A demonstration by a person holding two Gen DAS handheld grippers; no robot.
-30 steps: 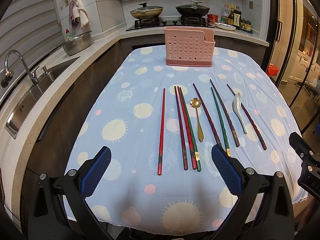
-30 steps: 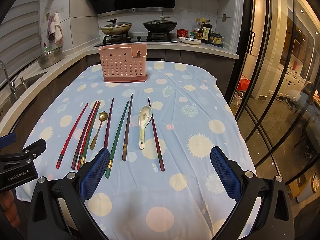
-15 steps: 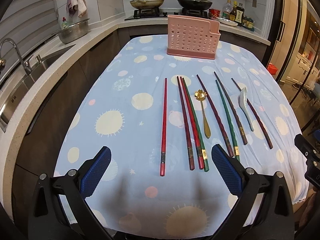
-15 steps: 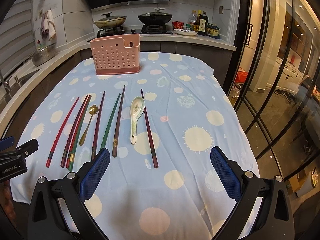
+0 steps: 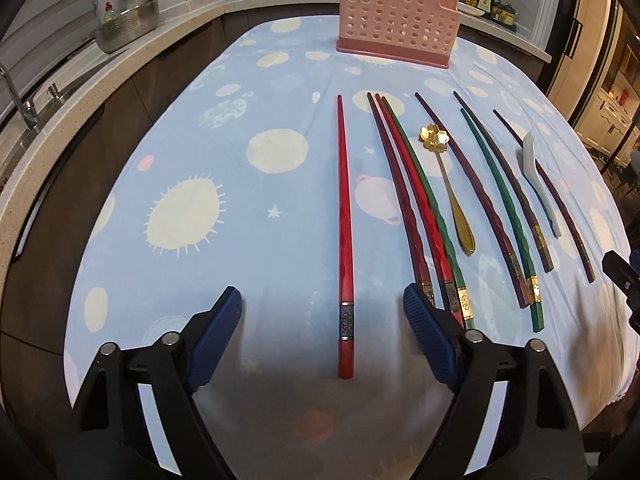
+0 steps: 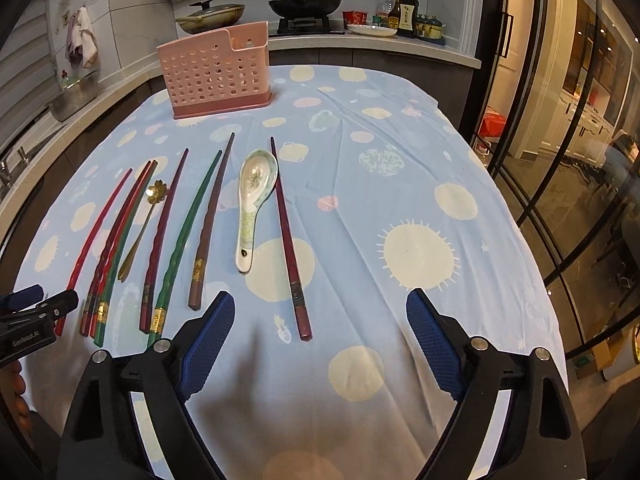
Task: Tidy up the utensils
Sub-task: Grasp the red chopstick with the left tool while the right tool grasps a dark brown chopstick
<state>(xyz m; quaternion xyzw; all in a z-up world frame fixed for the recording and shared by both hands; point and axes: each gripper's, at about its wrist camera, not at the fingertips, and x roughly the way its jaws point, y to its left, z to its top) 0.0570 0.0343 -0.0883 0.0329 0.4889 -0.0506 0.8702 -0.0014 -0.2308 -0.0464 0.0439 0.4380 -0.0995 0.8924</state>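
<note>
Several chopsticks lie side by side on the blue spotted tablecloth. A lone red chopstick lies leftmost, its near end between the fingers of my open left gripper, just above the cloth. A gold spoon and a white ceramic spoon lie among the chopsticks. A pink perforated utensil holder stands upright at the far end; it also shows in the right wrist view. My right gripper is open and empty, near the end of a dark red chopstick.
A counter with a sink and a metal bowl runs along the left. A stove with pans and bottles is behind the table. Glass doors stand to the right.
Both grippers have moved forward and down toward the near ends of the utensils. The left one now straddles the lone red chopstick's end. Both stay open.
</note>
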